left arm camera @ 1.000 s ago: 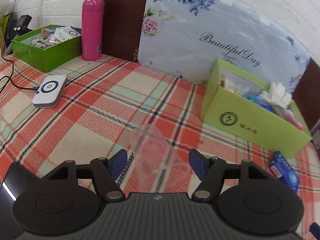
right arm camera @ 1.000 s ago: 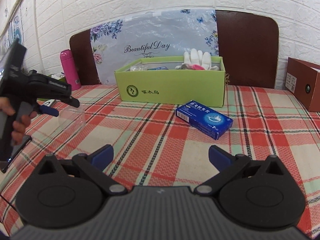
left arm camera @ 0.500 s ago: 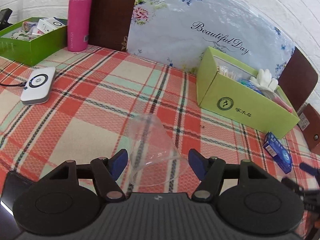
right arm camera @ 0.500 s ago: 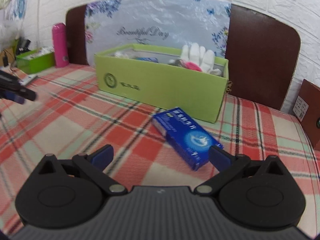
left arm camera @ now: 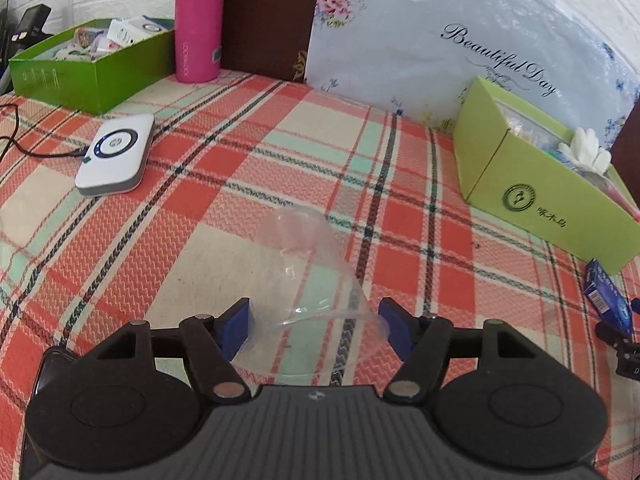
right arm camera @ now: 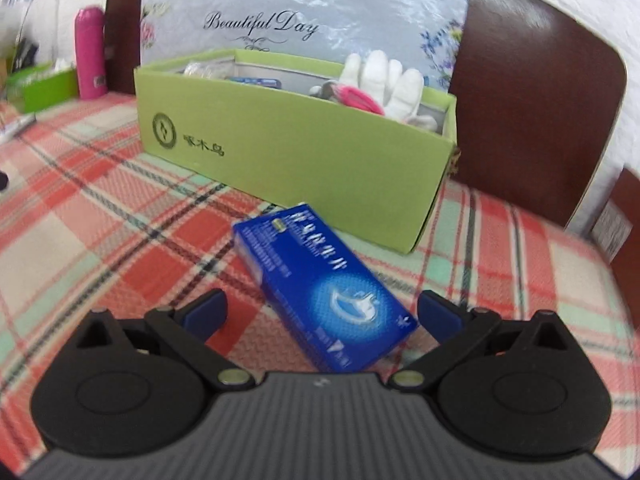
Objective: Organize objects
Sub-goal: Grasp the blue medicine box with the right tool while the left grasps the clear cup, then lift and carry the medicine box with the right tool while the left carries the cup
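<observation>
Table [left arm camera: 120, 240]: covered in plaid cloth; light-green box [right arm camera: 304, 160] kept near its back edge.
Blue carton [right arm camera: 320, 288]: laid flat just before the box; right gripper [right arm camera: 322, 316] spread wide around it, untouched; skewed closing may spin it.
Clear cup [left arm camera: 308, 276]: held at its rim by the left gripper [left arm camera: 314, 326]; thin wall may be crushed.

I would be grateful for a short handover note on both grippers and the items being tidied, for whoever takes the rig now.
Left gripper: shut on the clear plastic cup, held above the plaid tablecloth.
Right gripper: open, its pads either side of the blue rectangular medicine box, not yet gripping it.
The blue box lies on the cloth in front of the light green cardboard box, which already holds white gloves.
Left to do: put away the cup and the blue box, probably in that green box.
</observation>
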